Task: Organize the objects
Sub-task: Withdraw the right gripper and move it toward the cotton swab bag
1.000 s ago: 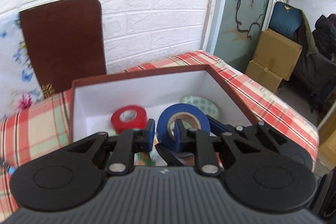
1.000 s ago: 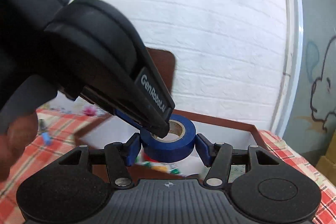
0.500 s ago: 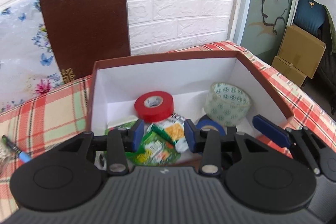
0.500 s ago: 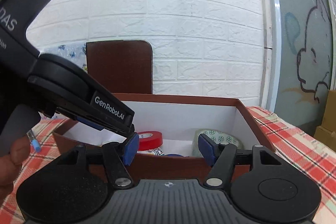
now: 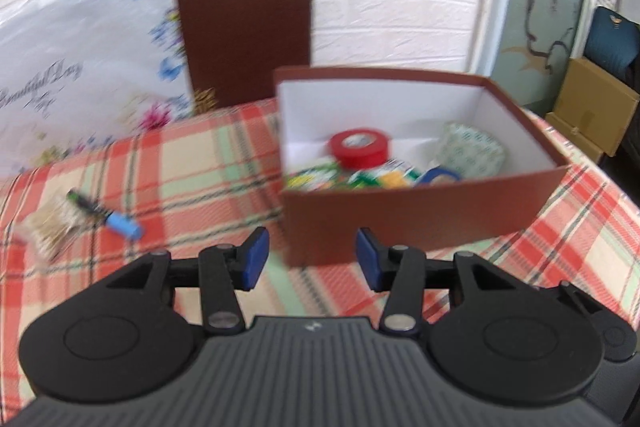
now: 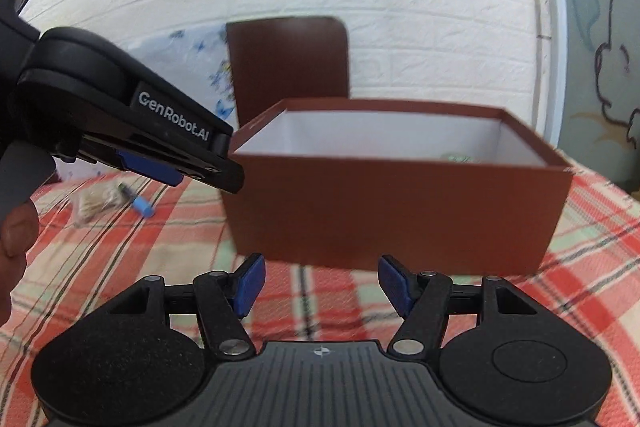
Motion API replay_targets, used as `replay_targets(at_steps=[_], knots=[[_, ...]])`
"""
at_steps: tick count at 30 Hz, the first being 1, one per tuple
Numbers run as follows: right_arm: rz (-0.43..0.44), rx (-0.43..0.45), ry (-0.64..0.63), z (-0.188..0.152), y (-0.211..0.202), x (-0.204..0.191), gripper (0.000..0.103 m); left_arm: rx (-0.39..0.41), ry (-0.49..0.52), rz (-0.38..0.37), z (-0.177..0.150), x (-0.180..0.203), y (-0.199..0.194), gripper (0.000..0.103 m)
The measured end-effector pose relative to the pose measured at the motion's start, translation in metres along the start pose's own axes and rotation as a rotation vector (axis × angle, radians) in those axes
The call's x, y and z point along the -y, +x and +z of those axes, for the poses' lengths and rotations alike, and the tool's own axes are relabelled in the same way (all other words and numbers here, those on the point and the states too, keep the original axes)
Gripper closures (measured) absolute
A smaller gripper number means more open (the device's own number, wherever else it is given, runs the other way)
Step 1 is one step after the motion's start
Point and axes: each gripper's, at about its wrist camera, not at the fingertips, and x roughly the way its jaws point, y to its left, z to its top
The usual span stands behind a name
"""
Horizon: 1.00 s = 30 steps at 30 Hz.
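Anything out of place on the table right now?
Two items lie loose on the plaid cloth left of the brown box: a blue-capped pen and a pale packet touching it. Box contents look jumbled; nothing looks spilled or damaged.

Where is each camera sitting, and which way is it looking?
Left wrist: rides on the left claw, raised, looking down into the brown box at the red tape; its own blue-tipped fingers show, spread and empty.
Right wrist: rides on the right claw, lower, facing the box's outer wall; the left claw and part of a hand show at its left.
Shared: the box, the checked cloth, the blue-capped pen, the brown board.
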Motion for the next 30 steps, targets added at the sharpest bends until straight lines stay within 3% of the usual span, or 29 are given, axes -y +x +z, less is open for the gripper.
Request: replay_targets(at_steps=[16, 25, 30], knots=[[0.101, -0.143, -0.092, -0.016, 0.011, -0.062, 0.04, -0.073, -0.054, 0.167, -0.054, -0.083, 0.008, 0.047], [0.116, -0.181, -0.15, -0.023, 0.017, -0.085, 0.04, -0.107, -0.104, 0.207, -0.074, -0.12, 0.016, 0.046], [0.119, -0.185, -0.174, -0.024, 0.021, -0.096, 0.036, -0.099, -0.132, 0.219, -0.08, -0.137, 0.016, 0.04]])
